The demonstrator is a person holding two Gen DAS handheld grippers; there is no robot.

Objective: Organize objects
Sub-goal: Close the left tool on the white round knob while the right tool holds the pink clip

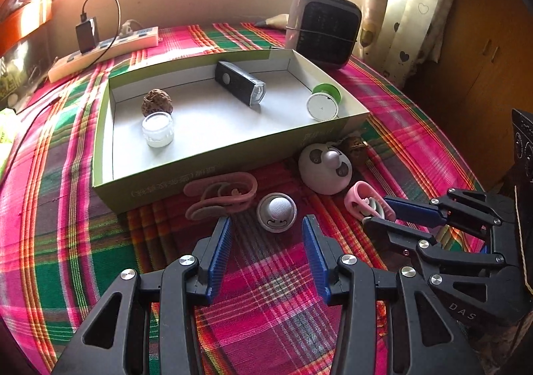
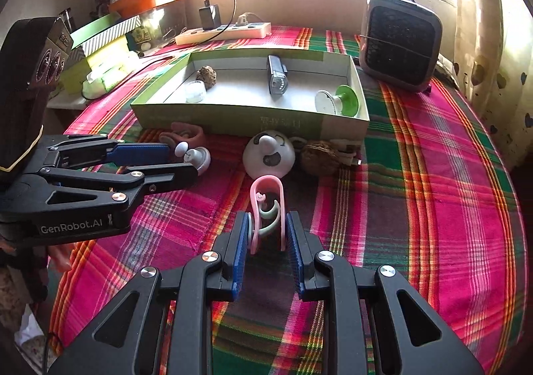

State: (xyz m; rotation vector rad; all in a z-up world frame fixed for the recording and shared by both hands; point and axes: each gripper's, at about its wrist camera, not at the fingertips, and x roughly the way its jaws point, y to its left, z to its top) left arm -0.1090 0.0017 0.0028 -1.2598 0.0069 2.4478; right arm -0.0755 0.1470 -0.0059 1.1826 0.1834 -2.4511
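Right tongs (image 2: 266, 231): clenched around the pink clip (image 2: 266, 205), which rests on the plaid tablecloth (image 2: 416, 191) in front of the box.
Left tongs (image 1: 266, 235): released, blue pads spread just short of the round white toy (image 1: 276, 212).
Green box (image 1: 206, 158): holds a bike light (image 1: 240, 83), small jar (image 1: 157, 128), walnut (image 1: 156, 102) and green spool (image 1: 323, 102).
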